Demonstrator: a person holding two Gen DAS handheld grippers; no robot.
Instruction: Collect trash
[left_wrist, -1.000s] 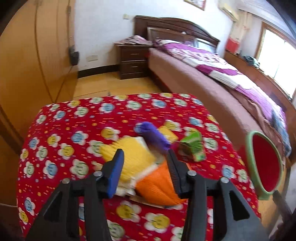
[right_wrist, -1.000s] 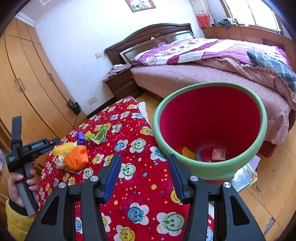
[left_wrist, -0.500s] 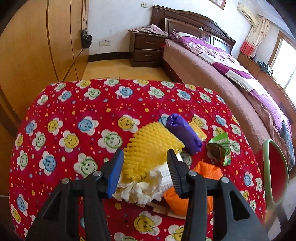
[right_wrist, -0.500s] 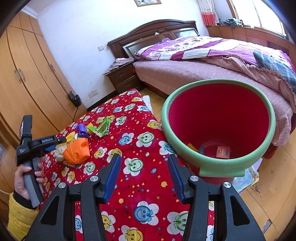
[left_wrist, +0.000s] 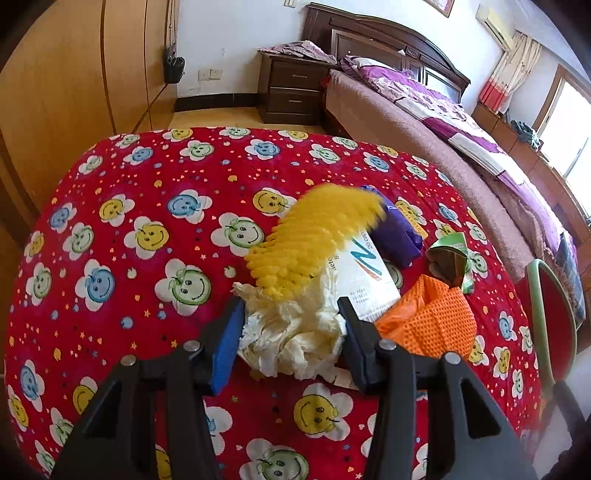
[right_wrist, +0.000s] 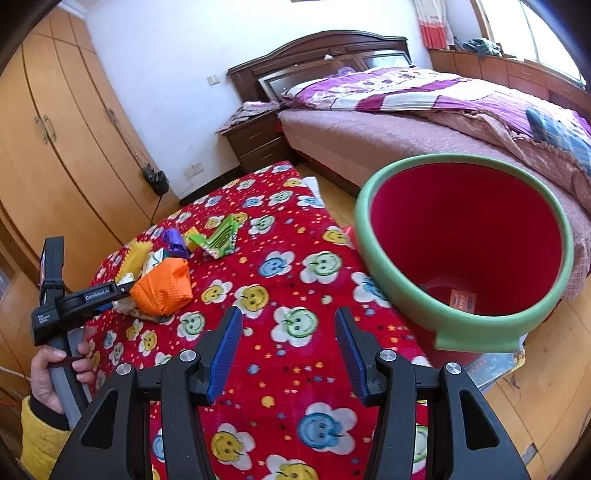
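Right wrist view: showing "GenRobot.AI" in white letters on the black body of the left gripper, gripped by a hand in a yellow sleeve at the near left. Lying beside it on the red smiley-flower tablecloth, a pile of trash: orange mesh piece, yellow bristly piece, purple wrapper, green wrapper. Standing at the right, just beside the table edge, a red bin with a green rim, tilted toward the camera, holding a small orange printed packet and something dark at its bottom; packet's print too small to read. Hovering over bare cloth, the right gripper, fingers set moderately apart, nothing between them.

Left wrist view: jaws of the left gripper opening, bracketing a crumpled cream tissue at the near side of the pile. Peeking from under the yellow piece, a white packet with a large teal "N" and small print, partly "20 caps", otherwise unreadable.
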